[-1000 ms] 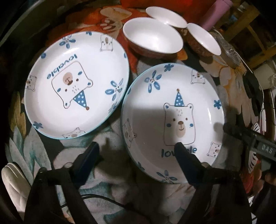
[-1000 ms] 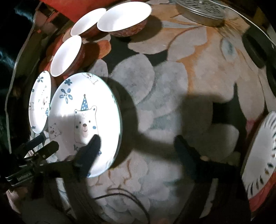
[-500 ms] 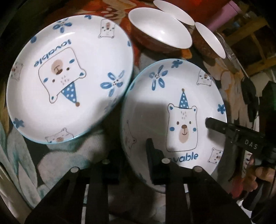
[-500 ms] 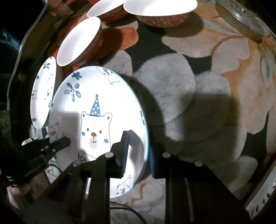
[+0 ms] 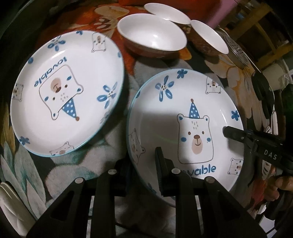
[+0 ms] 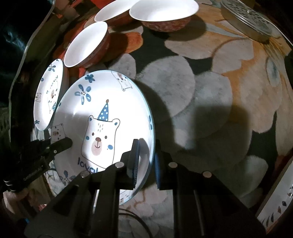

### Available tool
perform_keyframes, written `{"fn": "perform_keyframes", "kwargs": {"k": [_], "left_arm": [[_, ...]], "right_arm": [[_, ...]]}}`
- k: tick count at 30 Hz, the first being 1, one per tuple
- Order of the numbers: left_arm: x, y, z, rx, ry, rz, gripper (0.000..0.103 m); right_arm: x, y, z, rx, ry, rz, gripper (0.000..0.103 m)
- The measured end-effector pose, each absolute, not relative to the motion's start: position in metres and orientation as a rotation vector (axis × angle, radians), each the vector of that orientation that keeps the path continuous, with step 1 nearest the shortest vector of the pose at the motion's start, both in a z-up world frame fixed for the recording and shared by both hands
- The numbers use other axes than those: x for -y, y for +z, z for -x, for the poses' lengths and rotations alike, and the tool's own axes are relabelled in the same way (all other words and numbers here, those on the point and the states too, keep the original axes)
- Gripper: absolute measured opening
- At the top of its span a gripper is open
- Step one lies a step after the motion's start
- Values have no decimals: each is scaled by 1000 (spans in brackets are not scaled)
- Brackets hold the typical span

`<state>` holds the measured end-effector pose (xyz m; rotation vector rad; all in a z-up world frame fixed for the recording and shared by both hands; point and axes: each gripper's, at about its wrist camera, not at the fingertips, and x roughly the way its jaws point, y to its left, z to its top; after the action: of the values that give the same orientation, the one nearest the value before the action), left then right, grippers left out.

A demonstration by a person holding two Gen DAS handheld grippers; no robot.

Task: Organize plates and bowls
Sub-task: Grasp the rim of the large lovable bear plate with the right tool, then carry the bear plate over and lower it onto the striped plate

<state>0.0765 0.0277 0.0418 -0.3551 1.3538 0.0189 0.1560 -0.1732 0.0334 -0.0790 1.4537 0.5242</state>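
A white bear plate [image 5: 183, 128] with blue flowers is held at both sides and appears lifted off the cloth; it also shows in the right wrist view [image 6: 102, 124]. My left gripper [image 5: 142, 168] is shut on its left rim. My right gripper [image 6: 146, 164] is shut on its right rim; it shows in the left wrist view [image 5: 238, 135] too. A second bear plate [image 5: 66, 102] lies on the cloth to the left. Three white bowls with red-brown outsides [image 5: 152, 34] [image 5: 166, 12] [image 5: 208, 36] stand behind the plates.
The table carries a flowered cloth [image 6: 201, 91]. A perforated metal lid [image 6: 249, 20] lies at the far right. A patterned dish edge [image 6: 274, 201] shows at the right border. White items [image 5: 9, 201] sit at the near left.
Both grippers went from open to shut on the bear plate's opposite rims. The plate now sits higher and clear of the second plate.
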Motion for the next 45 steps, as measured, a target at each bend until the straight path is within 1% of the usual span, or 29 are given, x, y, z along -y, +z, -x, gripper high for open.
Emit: {"fn": "perform_keyframes", "kwargs": {"k": [13,25,32,45], "left_arm": [[16,67,-85,-1321,-63,278,22],[78,95,-97,-1290,-195,173,22],[124,105,-100,-1290,-279,111,22],[240,108,-107,-1281,-452,-24,22]], "right_arm": [[222,59,-152,-1421,458,12,14],[285,88,-140,-1378,369,-74,13],[331,104,-130,-1359,309,-113,13],[437,106,-100,-1340,142,-240,14]]}}
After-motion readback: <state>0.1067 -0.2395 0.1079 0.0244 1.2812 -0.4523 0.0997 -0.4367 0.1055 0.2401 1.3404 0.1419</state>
